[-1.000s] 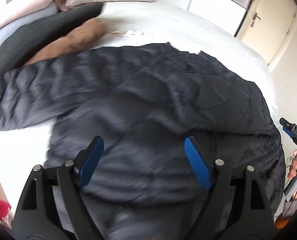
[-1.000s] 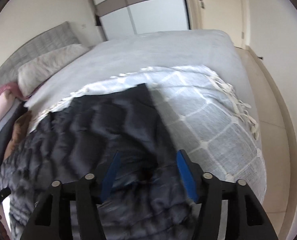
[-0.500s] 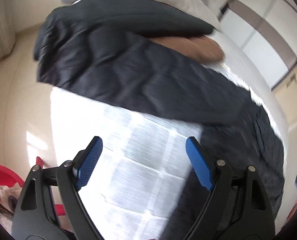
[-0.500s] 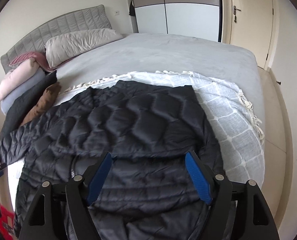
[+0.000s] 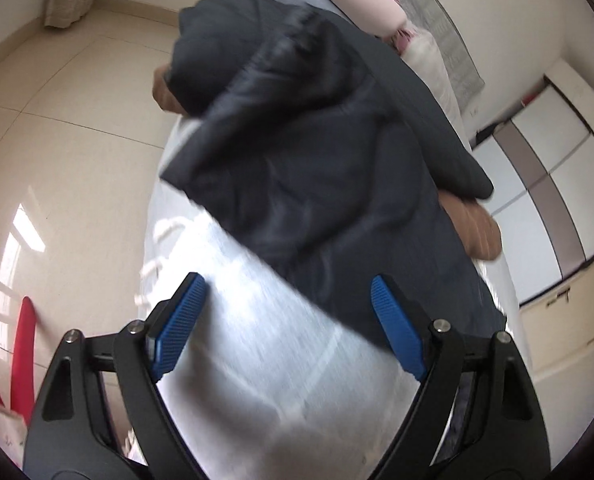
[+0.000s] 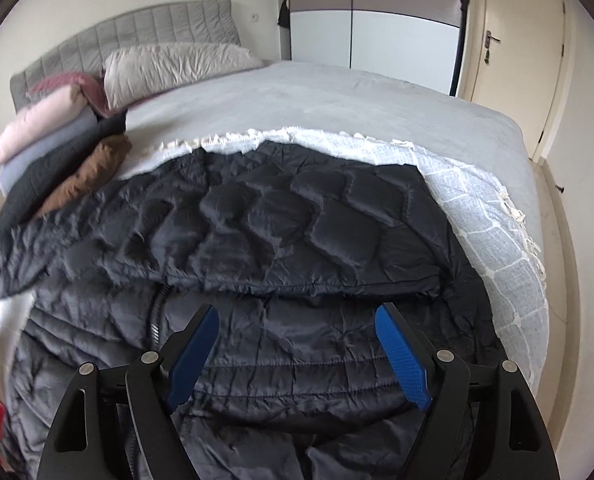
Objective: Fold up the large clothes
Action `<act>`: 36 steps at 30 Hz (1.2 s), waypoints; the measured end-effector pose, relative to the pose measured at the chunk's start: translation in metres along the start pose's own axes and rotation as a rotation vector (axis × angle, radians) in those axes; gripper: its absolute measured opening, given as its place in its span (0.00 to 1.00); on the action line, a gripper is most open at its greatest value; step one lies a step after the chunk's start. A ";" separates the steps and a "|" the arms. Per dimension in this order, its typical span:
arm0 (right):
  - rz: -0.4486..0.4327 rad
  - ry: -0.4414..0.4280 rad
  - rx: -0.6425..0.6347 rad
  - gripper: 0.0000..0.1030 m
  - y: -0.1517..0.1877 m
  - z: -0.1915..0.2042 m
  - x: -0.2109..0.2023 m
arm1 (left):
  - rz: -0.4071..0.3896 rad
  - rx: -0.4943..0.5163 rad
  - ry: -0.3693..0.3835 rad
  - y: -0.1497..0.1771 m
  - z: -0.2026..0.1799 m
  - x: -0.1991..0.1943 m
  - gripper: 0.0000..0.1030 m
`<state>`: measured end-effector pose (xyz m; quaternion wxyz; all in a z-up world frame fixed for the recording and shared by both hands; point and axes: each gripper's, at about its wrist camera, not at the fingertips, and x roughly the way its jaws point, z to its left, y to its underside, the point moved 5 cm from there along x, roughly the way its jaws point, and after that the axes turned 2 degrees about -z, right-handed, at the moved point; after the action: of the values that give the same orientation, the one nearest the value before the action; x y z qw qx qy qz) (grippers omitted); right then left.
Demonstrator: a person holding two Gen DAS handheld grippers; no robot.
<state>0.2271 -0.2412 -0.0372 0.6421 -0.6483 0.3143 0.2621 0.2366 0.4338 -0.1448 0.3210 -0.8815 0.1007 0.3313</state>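
Observation:
A large black quilted jacket lies spread on a white fringed blanket on the bed, one side folded over its body. My right gripper is open and empty, held just above the jacket's near part. My left gripper is open and empty above the white blanket at the bed's edge. In the left wrist view the jacket's sleeve stretches just beyond the fingertips, blurred.
Folded clothes are stacked by the headboard: brown, dark, pale blue and pink pieces, beside a grey pillow. The bed's edge drops to a tiled floor. A red chair stands at the left. A wardrobe and door stand behind.
My left gripper has swung left from over the jacket's body to the bed's edge near the sleeve. My right gripper has pulled back and risen. Both stayed open.

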 end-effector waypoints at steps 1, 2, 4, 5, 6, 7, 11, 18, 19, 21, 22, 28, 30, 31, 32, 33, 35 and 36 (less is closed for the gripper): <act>0.010 0.010 -0.008 0.79 0.002 0.000 0.005 | -0.010 -0.013 0.008 -0.003 0.001 0.002 0.75; 0.019 0.016 -0.012 0.79 0.004 0.000 0.009 | -0.018 -0.019 0.011 -0.006 0.002 0.004 0.72; 0.046 0.033 -0.012 0.79 0.008 -0.003 0.017 | -0.039 -0.028 0.012 -0.012 0.001 0.006 0.51; 0.054 0.039 -0.009 0.79 0.009 -0.004 0.020 | -0.037 -0.031 0.010 -0.014 0.000 0.006 0.45; 0.062 0.046 -0.006 0.79 0.010 -0.006 0.022 | -0.032 -0.035 0.005 -0.016 0.001 0.006 0.36; 0.064 0.048 -0.002 0.79 0.011 -0.007 0.024 | -0.028 -0.040 -0.006 -0.018 0.000 0.006 0.21; 0.055 0.040 0.012 0.79 0.010 -0.012 0.020 | -0.064 -0.004 -0.009 -0.029 -0.013 -0.008 0.05; 0.021 0.038 0.013 0.79 0.006 -0.018 0.004 | -0.209 0.177 0.064 -0.047 -0.092 -0.074 0.04; 0.017 0.030 0.019 0.79 0.005 -0.018 0.002 | -0.229 0.207 0.105 -0.047 -0.117 -0.087 0.04; 0.011 0.018 0.033 0.79 0.004 -0.020 -0.001 | -0.251 0.254 0.173 -0.046 -0.156 -0.105 0.04; 0.008 0.009 0.042 0.79 0.003 -0.021 -0.003 | -0.257 0.281 0.210 -0.043 -0.178 -0.114 0.03; 0.015 -0.034 0.077 0.79 0.002 -0.024 -0.003 | -0.213 0.449 0.377 0.007 -0.301 -0.135 0.03; 0.017 -0.037 0.082 0.79 0.002 -0.026 -0.002 | -0.184 0.480 0.413 0.028 -0.329 -0.134 0.03; 0.017 -0.043 0.084 0.79 0.002 -0.027 -0.003 | -0.155 0.494 0.440 0.045 -0.349 -0.130 0.03; 0.017 -0.048 0.088 0.79 0.003 -0.028 -0.003 | -0.128 0.503 0.463 0.059 -0.362 -0.127 0.03; 0.020 -0.052 0.094 0.79 0.004 -0.029 -0.003 | -0.102 0.513 0.481 0.074 -0.377 -0.122 0.03; 0.027 -0.054 0.103 0.79 0.006 -0.033 -0.002 | -0.045 0.543 0.511 0.106 -0.404 -0.111 0.03; 0.029 -0.055 0.109 0.79 0.006 -0.035 -0.002 | -0.017 0.563 0.521 0.123 -0.418 -0.105 0.03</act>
<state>0.2191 -0.2761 -0.0388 0.6808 -0.6004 0.3199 0.2716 0.3258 0.0710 0.1024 0.5168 -0.8144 0.2585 0.0528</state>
